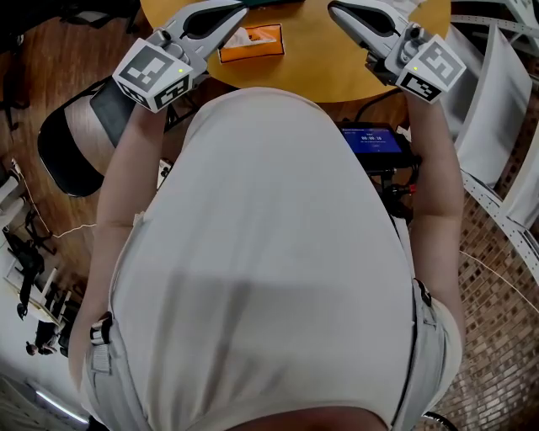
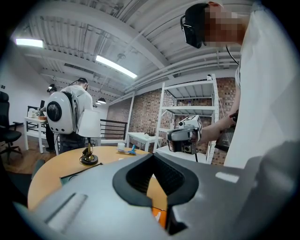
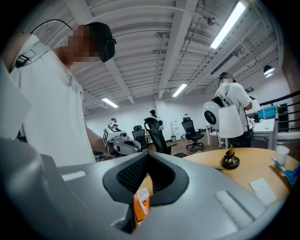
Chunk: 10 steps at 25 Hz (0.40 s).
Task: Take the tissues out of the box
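An orange tissue box [image 1: 251, 42] with a white tissue sticking out of its top sits on the round wooden table [image 1: 337, 71]. My left gripper [image 1: 238, 12] hovers just left of the box, above it, with its jaws shut and nothing between them. The right gripper [image 1: 333, 8] hangs over the table further right, apart from the box, its jaws also shut and empty. In the right gripper view the box [image 3: 140, 204] shows through the gap below the closed right gripper [image 3: 146, 155]. In the left gripper view only an orange corner of the box [image 2: 158, 216] peeks below the left gripper [image 2: 152, 157].
A small lamp [image 3: 229, 161], a white cup [image 3: 281, 154] and a sheet of paper [image 3: 262, 190] lie further along the table. A black chair [image 1: 76, 135] stands left of me. A device with a lit screen [image 1: 375, 139] sits at my right. White shelving [image 2: 187, 103] stands behind.
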{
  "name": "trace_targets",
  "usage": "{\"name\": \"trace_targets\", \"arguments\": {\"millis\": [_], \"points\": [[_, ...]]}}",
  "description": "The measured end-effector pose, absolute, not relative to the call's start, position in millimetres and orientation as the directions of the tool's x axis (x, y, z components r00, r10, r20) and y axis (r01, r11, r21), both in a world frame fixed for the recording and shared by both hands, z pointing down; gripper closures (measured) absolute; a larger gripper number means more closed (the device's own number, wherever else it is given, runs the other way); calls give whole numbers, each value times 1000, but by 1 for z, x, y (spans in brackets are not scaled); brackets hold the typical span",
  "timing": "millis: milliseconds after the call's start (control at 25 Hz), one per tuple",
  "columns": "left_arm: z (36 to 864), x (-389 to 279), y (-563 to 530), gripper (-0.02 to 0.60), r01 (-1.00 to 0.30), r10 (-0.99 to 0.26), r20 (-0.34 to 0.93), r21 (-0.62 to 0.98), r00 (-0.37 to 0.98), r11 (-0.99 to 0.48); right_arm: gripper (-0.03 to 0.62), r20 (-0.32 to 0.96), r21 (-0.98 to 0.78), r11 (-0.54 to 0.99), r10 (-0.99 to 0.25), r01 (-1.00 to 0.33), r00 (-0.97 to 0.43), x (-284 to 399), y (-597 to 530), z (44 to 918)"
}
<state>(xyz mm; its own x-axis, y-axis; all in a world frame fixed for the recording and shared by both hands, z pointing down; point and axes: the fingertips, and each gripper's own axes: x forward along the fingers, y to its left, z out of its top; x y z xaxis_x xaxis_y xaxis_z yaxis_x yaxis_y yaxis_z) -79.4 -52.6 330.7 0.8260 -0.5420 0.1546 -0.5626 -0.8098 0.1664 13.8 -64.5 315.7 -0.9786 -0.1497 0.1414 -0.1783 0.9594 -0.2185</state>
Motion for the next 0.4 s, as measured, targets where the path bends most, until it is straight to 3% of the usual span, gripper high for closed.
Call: {"name": "trace_targets", "arguments": {"millis": [400], "points": [[336, -73, -53, 581, -572, -552, 152, 159, 820, -805, 597, 150, -210, 963, -137, -167, -979, 18, -64, 321]]}}
